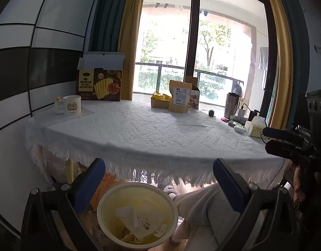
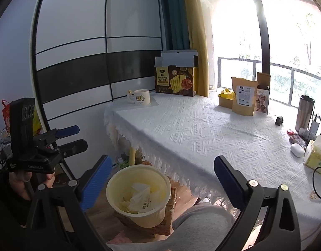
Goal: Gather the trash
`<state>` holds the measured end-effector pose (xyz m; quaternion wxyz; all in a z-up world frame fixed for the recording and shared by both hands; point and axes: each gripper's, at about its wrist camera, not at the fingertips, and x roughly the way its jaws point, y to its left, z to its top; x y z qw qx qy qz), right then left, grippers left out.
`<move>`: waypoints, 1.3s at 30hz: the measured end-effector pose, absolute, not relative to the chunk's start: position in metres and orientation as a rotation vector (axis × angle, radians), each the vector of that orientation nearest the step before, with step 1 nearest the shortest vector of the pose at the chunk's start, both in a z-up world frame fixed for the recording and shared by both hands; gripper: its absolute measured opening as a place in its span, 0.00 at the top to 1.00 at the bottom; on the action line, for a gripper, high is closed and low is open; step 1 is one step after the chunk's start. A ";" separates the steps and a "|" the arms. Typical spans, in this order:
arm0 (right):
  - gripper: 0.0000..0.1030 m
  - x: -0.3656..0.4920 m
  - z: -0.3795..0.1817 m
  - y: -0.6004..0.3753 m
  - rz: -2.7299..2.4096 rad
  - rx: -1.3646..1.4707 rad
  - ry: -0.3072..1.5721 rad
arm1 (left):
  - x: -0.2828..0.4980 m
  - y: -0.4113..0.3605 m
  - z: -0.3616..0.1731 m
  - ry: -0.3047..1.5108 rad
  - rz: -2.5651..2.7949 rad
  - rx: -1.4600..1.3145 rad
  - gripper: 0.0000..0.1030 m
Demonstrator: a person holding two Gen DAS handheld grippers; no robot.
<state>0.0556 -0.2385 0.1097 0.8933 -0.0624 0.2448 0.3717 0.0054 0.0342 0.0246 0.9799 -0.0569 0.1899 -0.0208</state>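
Note:
A cream round waste bin (image 1: pixel 137 213) stands on the floor in front of the table, with white and yellow wrappers (image 1: pixel 135 219) inside. It also shows in the right wrist view (image 2: pixel 139 196), set on a cardboard box. My left gripper (image 1: pixel 158 179) is open and empty, held above the bin. My right gripper (image 2: pixel 162 177) is open and empty, above the bin and the table's near edge. The right gripper also shows at the right of the left wrist view (image 1: pixel 271 140), and the left gripper shows at the left of the right wrist view (image 2: pixel 76 136).
The table with a white cloth (image 2: pixel 202 133) holds a cracker box (image 2: pixel 176 79), a mug (image 2: pixel 140 97), a kraft pouch (image 2: pixel 244 96), a small box of yellow packets (image 2: pixel 226 98), a steel tumbler (image 2: pixel 304 113), a tissue pack (image 2: pixel 316 154) and small items. The person's knee (image 1: pixel 202 207) is beside the bin.

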 end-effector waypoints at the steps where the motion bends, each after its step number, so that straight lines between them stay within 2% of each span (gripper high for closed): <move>1: 0.05 0.058 0.108 -0.237 0.771 -0.129 0.511 | 0.006 0.035 0.024 0.384 -0.043 -0.117 0.00; 39: 0.05 0.075 0.101 -0.230 0.773 -0.137 0.524 | 0.013 0.041 0.016 0.394 -0.060 -0.146 0.00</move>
